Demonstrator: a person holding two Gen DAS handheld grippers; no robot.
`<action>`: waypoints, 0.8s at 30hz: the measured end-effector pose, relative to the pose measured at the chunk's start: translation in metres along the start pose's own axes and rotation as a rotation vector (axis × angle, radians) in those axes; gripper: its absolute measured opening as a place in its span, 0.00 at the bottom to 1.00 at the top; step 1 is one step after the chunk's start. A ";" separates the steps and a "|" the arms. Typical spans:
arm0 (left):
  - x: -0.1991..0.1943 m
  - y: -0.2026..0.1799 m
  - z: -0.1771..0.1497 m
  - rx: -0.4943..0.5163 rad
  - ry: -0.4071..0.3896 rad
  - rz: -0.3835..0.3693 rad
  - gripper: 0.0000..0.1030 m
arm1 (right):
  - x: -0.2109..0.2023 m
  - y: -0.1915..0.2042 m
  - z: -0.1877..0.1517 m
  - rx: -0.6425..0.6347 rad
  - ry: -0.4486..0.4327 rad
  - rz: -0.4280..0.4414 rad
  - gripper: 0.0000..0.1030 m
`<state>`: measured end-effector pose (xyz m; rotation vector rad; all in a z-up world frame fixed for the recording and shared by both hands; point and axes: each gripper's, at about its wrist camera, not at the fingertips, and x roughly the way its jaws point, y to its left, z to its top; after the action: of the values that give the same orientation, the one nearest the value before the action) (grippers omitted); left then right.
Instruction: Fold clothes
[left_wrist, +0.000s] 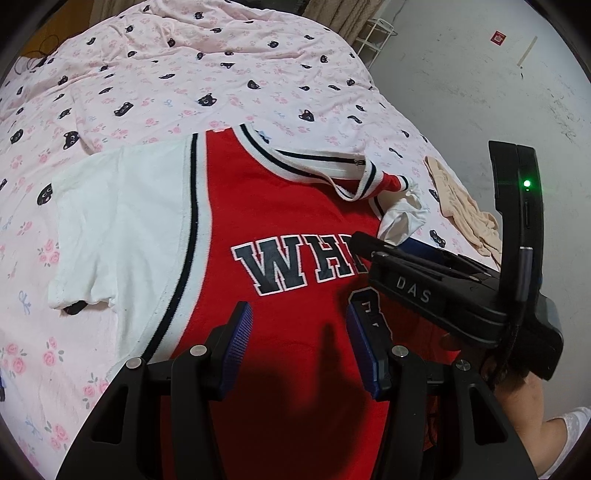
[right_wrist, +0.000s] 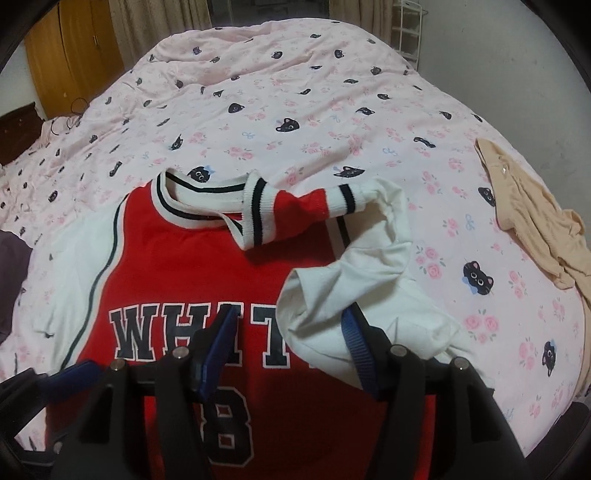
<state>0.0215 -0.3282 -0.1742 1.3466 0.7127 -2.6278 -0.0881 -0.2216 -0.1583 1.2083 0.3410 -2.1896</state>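
A red jersey (left_wrist: 280, 206) with white sleeves and the letters "WHIT" lies face up on the bed. My left gripper (left_wrist: 299, 314) hovers open over its chest, with nothing between the blue pads. The left sleeve (left_wrist: 118, 221) lies spread flat. The right sleeve (right_wrist: 362, 280) is folded in over the red body (right_wrist: 177, 266), crumpled, with the striped shoulder trim (right_wrist: 258, 210) turned over. My right gripper (right_wrist: 288, 319) is open, its right finger resting against that white sleeve. In the left wrist view, the right gripper (left_wrist: 388, 243) shows beside the crumpled sleeve (left_wrist: 402, 218).
The pink duvet (right_wrist: 295, 92) with black cat faces covers the whole bed. A beige garment (right_wrist: 535, 229) lies near the bed's right edge. Grey floor (left_wrist: 461, 74) and a white wire rack (left_wrist: 376, 33) are on the right, a wooden wardrobe (right_wrist: 74, 48) far left.
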 end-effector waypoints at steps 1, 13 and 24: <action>-0.001 0.001 0.000 -0.003 0.000 0.000 0.46 | 0.001 -0.002 0.001 0.001 0.001 0.007 0.38; -0.002 0.006 0.000 -0.018 0.001 -0.004 0.46 | -0.024 -0.062 0.032 0.005 -0.084 -0.013 0.10; 0.003 0.002 0.000 -0.011 0.008 -0.004 0.46 | -0.020 -0.143 0.071 0.020 -0.024 -0.124 0.10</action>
<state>0.0201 -0.3302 -0.1772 1.3546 0.7303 -2.6191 -0.2165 -0.1372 -0.1123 1.1997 0.3946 -2.3164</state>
